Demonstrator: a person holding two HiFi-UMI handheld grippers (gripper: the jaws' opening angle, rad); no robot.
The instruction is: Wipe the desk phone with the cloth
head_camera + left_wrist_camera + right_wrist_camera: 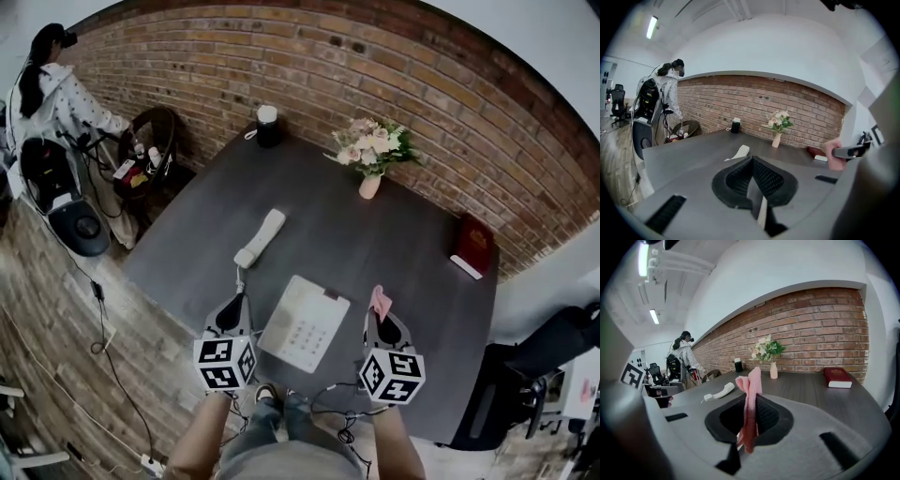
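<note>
Two grippers flank desk phone (pixel 305 323): right gripper (pixel 380 317) pinches pink cloth (pixel 381 301), left gripper (pixel 236 305) closed; thin grip risks cloth slipping mid-wipe.

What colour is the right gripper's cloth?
The cloth is pink; right gripper view shows it best.

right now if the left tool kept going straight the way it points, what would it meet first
Probably the white handset, lying on the desk just ahead of the left tool. The tool's height above the desk is unclear, so it might pass over.
</note>
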